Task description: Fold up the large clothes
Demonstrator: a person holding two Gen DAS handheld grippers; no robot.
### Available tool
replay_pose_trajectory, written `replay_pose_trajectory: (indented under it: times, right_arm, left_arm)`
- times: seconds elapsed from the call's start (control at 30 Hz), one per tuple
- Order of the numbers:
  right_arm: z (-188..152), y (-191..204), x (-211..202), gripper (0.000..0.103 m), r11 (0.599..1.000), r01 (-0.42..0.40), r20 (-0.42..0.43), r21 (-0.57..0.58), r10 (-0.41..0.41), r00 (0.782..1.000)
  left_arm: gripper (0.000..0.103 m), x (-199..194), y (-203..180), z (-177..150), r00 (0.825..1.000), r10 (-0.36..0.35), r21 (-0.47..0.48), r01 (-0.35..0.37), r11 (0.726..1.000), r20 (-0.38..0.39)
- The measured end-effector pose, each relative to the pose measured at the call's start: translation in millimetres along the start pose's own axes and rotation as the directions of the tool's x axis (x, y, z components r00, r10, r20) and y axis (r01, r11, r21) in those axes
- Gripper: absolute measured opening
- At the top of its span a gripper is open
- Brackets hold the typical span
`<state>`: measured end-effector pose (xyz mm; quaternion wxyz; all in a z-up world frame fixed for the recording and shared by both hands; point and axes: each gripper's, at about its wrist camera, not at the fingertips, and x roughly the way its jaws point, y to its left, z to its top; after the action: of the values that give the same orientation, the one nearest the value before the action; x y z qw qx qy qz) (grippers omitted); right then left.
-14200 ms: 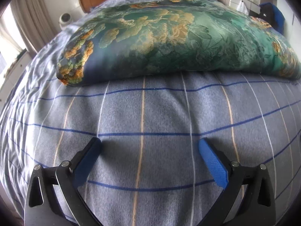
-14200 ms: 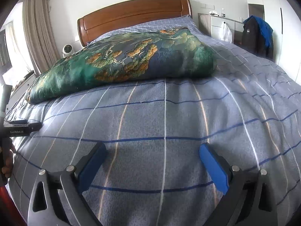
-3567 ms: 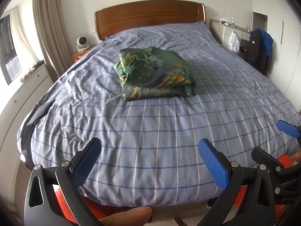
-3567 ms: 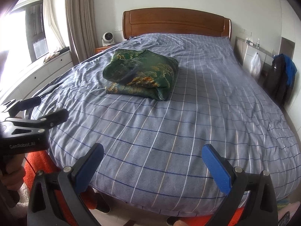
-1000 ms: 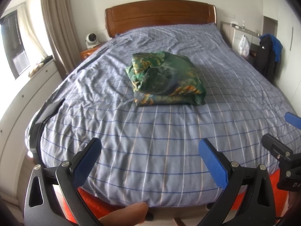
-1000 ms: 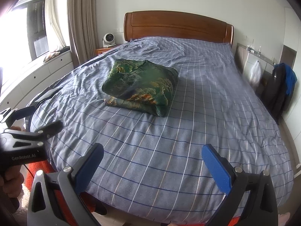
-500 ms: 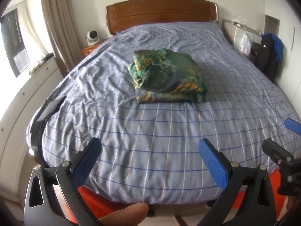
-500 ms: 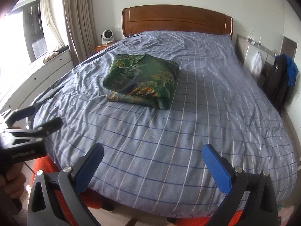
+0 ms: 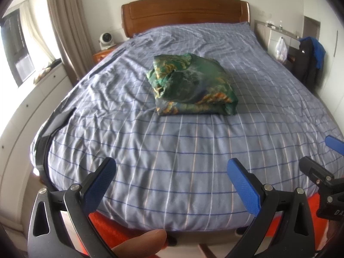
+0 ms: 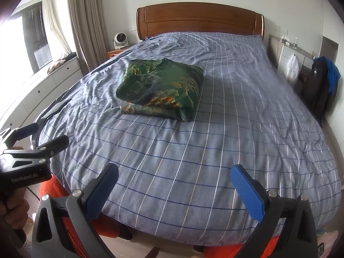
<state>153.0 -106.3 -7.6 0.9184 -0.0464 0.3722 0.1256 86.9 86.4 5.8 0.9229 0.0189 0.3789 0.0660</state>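
Green garment [image 9: 193, 88] lying folded, frame centre, on bed [image 9: 172, 150] | both my grippers [image 9: 172, 181] [image 10: 175, 182] hanging agape, empty | folding seeming finished; nothing needing regrasping.

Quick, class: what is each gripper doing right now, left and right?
Left gripper: jaws open, holding nothing.
Right gripper: jaws open, holding nothing.
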Motion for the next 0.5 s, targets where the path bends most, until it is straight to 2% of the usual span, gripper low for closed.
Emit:
replay_pose_trajectory:
  times: [0.3,0.5]
  right_arm:
    - [9,6,-20,0.103,1.0,-0.012,0.068,-0.015,0.013,0.998]
    - [9,6,-16,0.103,1.0,-0.001,0.051,-0.02,0.002,0.999]
  left_arm:
    - [0.103,-2,-1,1,1.0,-0.009,0.003,0.009,1.0,0.012]
    - [0.103,-5,-1,4,1.0,0.0,0.006,0.0,1.0,0.023]
